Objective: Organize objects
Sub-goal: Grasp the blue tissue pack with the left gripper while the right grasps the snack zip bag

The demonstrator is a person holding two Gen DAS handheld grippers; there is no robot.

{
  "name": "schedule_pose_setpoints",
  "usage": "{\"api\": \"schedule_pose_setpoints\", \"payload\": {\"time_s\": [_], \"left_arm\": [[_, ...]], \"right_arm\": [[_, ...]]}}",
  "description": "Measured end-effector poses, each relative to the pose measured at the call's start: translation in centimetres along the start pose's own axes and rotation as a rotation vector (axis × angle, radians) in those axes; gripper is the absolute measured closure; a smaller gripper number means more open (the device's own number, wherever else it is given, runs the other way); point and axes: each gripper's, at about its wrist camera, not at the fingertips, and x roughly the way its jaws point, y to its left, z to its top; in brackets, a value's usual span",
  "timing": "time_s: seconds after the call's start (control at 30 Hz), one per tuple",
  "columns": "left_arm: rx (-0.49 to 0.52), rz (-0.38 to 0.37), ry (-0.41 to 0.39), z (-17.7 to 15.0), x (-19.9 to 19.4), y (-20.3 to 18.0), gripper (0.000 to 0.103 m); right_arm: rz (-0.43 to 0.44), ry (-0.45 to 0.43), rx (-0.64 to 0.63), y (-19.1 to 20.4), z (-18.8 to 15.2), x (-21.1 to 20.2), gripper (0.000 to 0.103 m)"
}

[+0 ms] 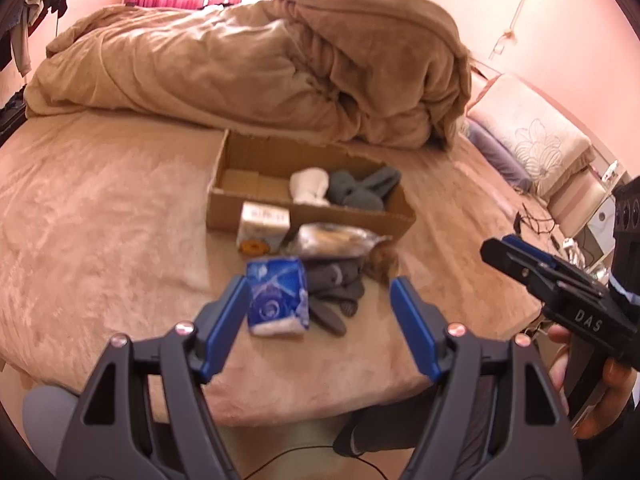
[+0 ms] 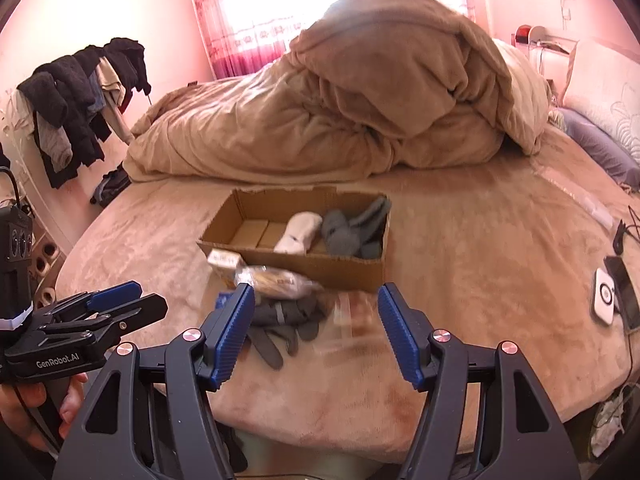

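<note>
A shallow cardboard box (image 1: 256, 214) (image 2: 352, 270) lies on the bed and holds a white sock (image 1: 308, 186) (image 2: 298, 232) and grey socks (image 1: 360, 190) (image 2: 352, 232). In front of it lie a white carton (image 1: 262, 226) (image 2: 224, 262), a clear bag of bread (image 1: 340, 240) (image 2: 276, 278), a blue tissue pack (image 1: 278, 296) and dark grey socks (image 1: 336, 292) (image 2: 280, 320). My left gripper (image 1: 318, 328) is open and empty, just short of the tissue pack. My right gripper (image 2: 316, 330) is open and empty above the dark socks.
A rumpled tan duvet (image 1: 256, 60) (image 2: 360, 112) is piled behind the box. Pillows (image 1: 528, 136) lie at the right. A phone and white device (image 2: 612, 296) lie on the bed's right side. Clothes hang on a rack (image 2: 76, 104) at left.
</note>
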Motion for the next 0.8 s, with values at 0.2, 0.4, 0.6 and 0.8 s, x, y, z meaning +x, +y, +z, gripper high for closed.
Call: {"api": "schedule_pose_setpoints", "payload": {"time_s": [0.2, 0.4, 0.6, 0.8], "left_arm": [[-0.009, 0.019, 0.041, -1.2, 2.4, 0.6, 0.029], [-0.024, 0.033, 0.074, -1.6, 5.2, 1.5, 0.029], [-0.039, 0.043, 0.114, -2.1, 8.0, 2.5, 0.029], [-0.063, 0.027, 0.141, -2.3, 10.4, 3.5, 0.029]], "right_arm": [[0.0, 0.044, 0.022, -1.0, -1.6, 2.0, 0.036], [0.0, 0.082, 0.034, -1.9, -2.2, 4.3, 0.036], [0.002, 0.122, 0.031, -2.3, -2.4, 7.0, 0.036], [-0.001, 0.16, 0.025, -2.6, -2.6, 9.7, 0.036]]}}
